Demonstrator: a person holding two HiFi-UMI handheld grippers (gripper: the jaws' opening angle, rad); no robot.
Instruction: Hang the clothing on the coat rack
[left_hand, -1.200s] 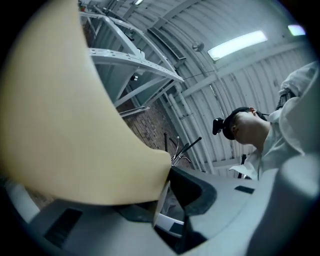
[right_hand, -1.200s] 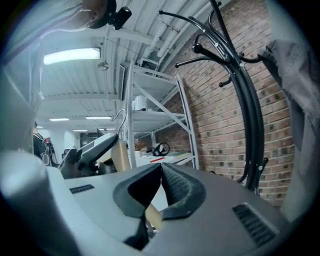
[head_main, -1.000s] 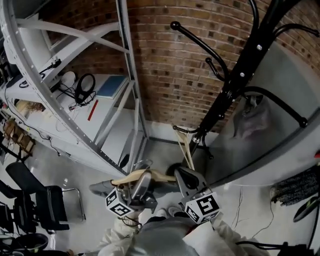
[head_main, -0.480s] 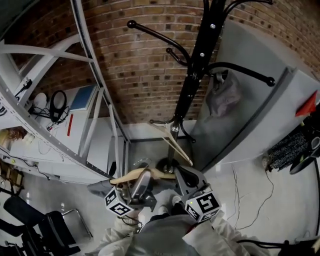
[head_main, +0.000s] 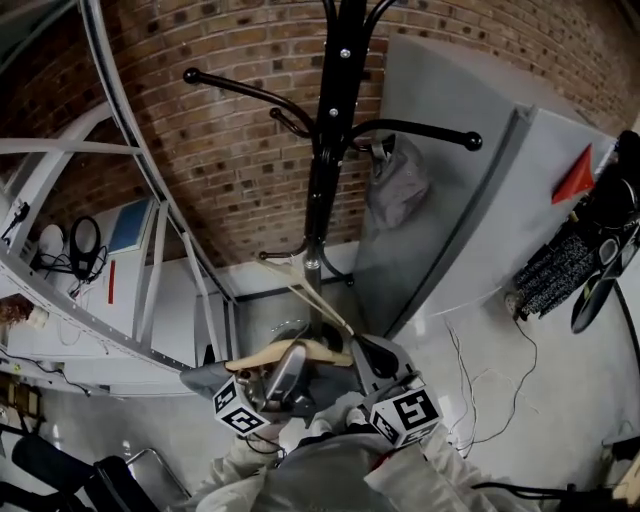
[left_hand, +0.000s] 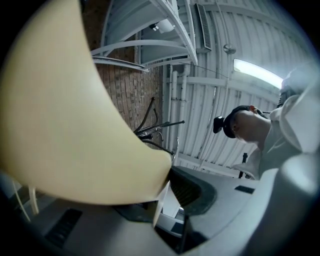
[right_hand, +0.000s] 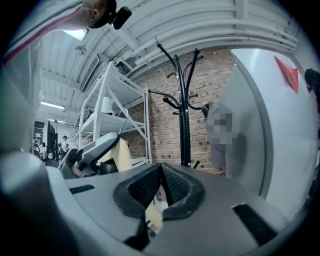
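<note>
Both grippers sit near the bottom centre of the head view, held close to the person's body, and share one wooden hanger (head_main: 300, 350). The hanger lies roughly level between them.

The left gripper (head_main: 288, 358) has its fingers clamped on the hanger; in the left gripper view the cream wood (left_hand: 65, 115) fills the left half of the frame, right against the fingers (left_hand: 192, 187). The right gripper (head_main: 362, 350) has its fingers almost together, pinched on a thin cream end of the hanger (right_hand: 154, 217). The right gripper view also shows the left gripper (right_hand: 87, 155) off to the left with the hanger on it.

Cannot tell if any cloth is on this hanger.

The black rack (head_main: 322, 160) stands far centre against the brick wall (head_main: 240, 170), well apart from the grippers. A grey garment (head_main: 397, 185) hangs from a hook on the right of the rack, beside a grey panel (head_main: 450, 200). A second hanger (head_main: 300, 290) hangs tilted on a low hook of the rack. White metal shelving (right_hand: 146, 125) stands left of the rack.
</note>
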